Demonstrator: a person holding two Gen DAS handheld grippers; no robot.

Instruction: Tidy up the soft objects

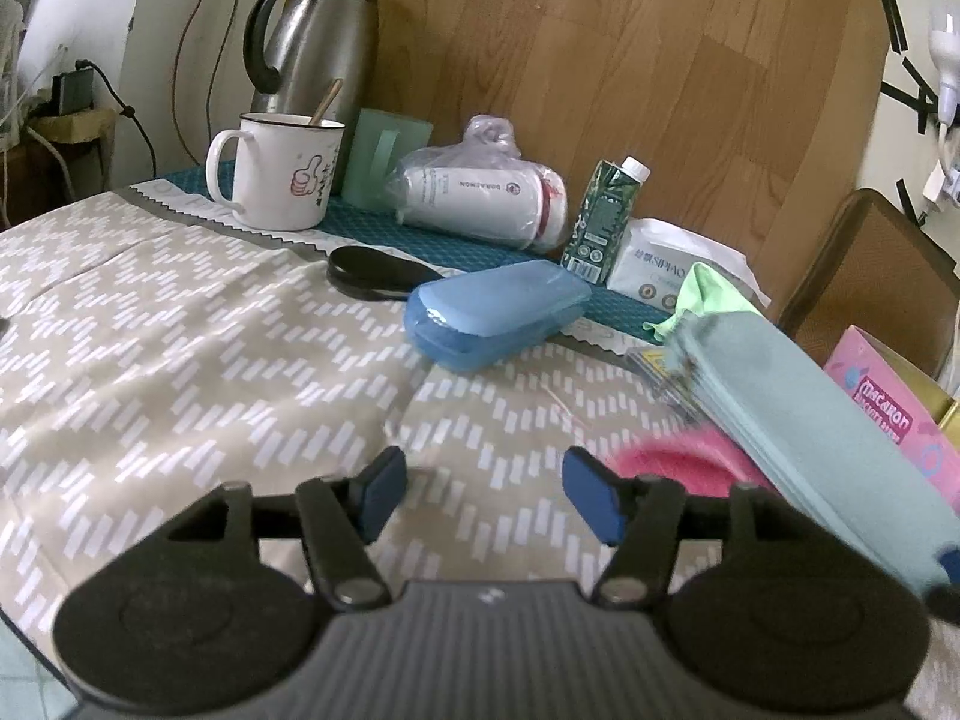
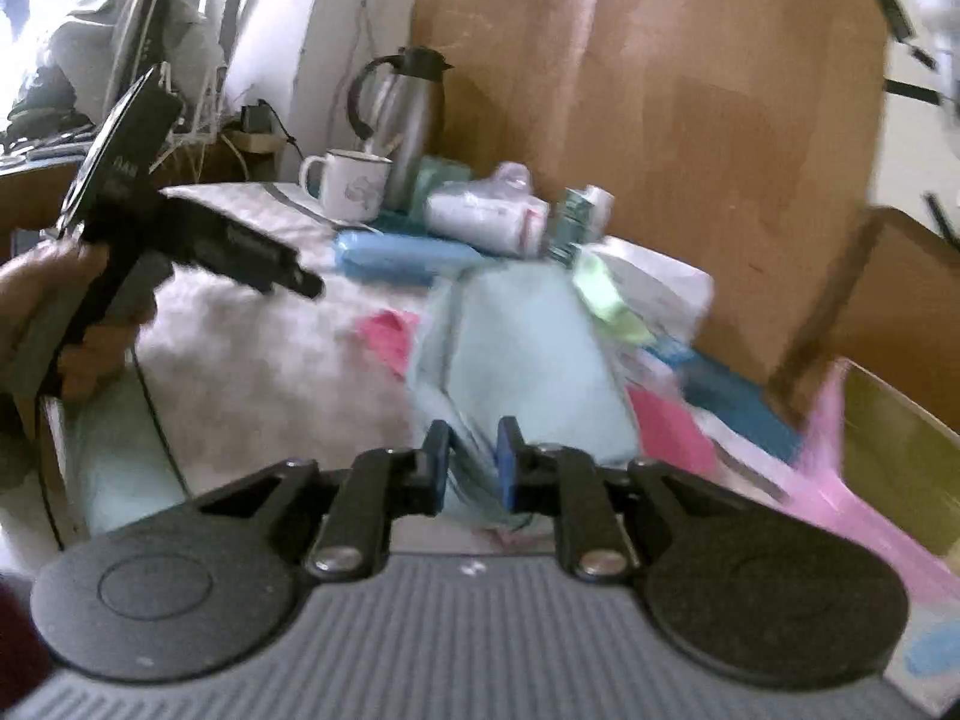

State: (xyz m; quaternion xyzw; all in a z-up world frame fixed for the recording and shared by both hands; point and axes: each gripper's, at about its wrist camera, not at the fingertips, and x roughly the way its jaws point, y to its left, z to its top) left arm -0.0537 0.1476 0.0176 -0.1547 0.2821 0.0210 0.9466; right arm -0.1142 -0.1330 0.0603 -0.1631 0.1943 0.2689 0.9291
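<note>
My right gripper (image 2: 473,459) is shut on a folded light teal cloth (image 2: 528,360) and holds it lifted and tilted over the table. The same cloth (image 1: 804,408) shows at the right of the left wrist view, blurred. A pink cloth (image 1: 678,468) lies under it on the patterned tablecloth (image 1: 180,360); it also shows in the right wrist view (image 2: 390,330). A light green cloth (image 1: 708,294) lies behind. My left gripper (image 1: 480,495) is open and empty, low over the tablecloth, left of the pink cloth.
At the back stand a white mug (image 1: 282,171), a steel thermos jug (image 1: 318,36), a wrapped white bottle (image 1: 480,198), a green carton (image 1: 606,222), a tissue pack (image 1: 666,264) and a blue plastic case (image 1: 498,312). A pink Macaron box (image 1: 900,414) is at the right edge.
</note>
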